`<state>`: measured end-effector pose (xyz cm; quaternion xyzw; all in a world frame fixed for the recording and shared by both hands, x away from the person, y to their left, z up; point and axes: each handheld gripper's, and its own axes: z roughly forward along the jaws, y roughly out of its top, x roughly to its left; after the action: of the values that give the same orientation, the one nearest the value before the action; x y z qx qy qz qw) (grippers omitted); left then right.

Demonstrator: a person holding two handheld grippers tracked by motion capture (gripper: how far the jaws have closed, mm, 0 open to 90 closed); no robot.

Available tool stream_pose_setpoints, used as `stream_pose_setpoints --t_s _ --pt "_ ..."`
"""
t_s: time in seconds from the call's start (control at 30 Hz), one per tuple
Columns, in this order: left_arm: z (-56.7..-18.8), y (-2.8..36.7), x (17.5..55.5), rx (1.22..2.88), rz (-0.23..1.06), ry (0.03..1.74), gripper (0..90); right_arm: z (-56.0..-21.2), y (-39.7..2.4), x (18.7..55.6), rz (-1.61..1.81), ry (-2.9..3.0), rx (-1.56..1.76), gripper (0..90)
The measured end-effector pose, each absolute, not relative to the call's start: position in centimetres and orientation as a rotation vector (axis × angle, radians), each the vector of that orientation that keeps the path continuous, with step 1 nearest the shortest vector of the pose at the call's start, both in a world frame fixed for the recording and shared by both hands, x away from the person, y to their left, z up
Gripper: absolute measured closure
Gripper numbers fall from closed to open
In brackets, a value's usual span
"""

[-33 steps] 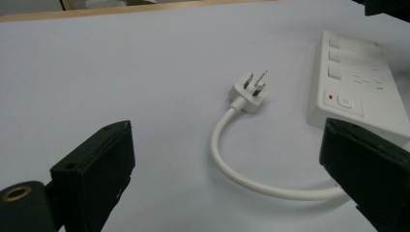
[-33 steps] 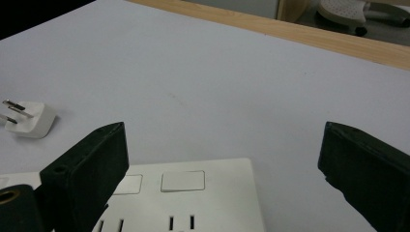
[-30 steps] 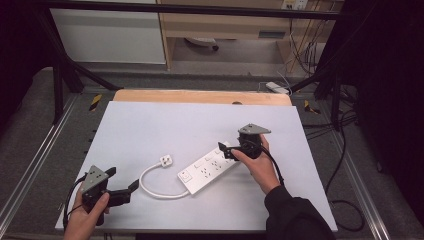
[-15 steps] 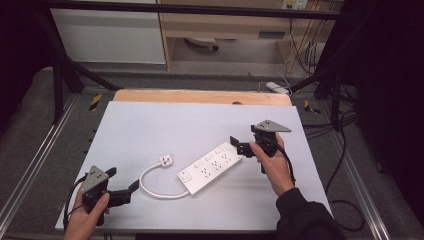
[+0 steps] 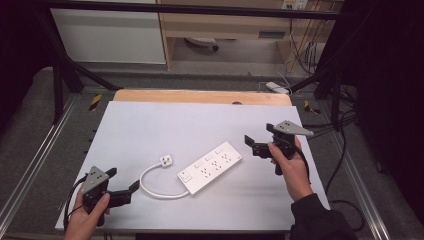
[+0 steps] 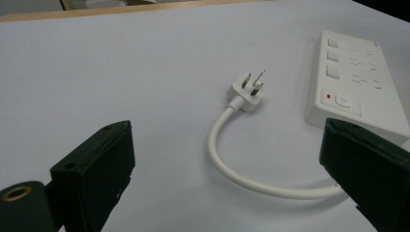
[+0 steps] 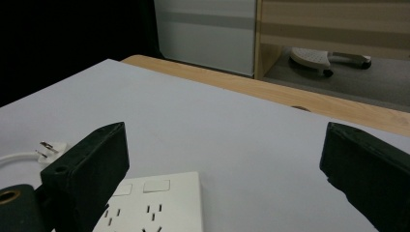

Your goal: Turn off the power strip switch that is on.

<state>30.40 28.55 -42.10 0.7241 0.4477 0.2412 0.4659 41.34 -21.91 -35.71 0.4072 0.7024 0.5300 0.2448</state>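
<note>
While the power strip (image 5: 210, 167) lies mid-table with its plug (image 6: 247, 90) free, both hand-held grippers, left (image 5: 125, 192) and right (image 5: 251, 144), gape empty; next likely means closing on the plug.

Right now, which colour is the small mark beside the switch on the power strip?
Red, beside the switch on the white power strip; clearest in the left gripper view.

A large white rectangular table sheet (image 5: 165, 125) lies over a light wooden board edge (image 5: 200, 96). Beyond stand a pale wooden cabinet (image 5: 225, 22), a white panel (image 5: 107, 35) and tangled cables (image 5: 300, 40).
</note>
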Motion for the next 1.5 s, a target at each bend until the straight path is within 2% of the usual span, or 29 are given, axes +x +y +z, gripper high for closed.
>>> stream_pose_setpoints --t_s 0.33,0.7,1.1,1.5 --pt "-42.0 28.7 30.3 1.765 0.6 1.103 5.6 -34.9 -24.4 39.1 1.455 1.858 1.108 3.7" --pt "-42.0 28.7 30.2 1.757 0.603 1.101 5.6 -35.7 -26.9 36.8 1.463 1.794 1.119 3.7" --pt "-41.9 28.8 29.9 1.746 0.603 1.103 5.6 -37.8 -28.8 34.8 1.452 1.769 1.134 3.0" --pt "-41.9 28.7 29.8 1.743 0.602 1.1 5.6 -41.0 -28.8 33.7 1.423 1.816 1.13 2.3"
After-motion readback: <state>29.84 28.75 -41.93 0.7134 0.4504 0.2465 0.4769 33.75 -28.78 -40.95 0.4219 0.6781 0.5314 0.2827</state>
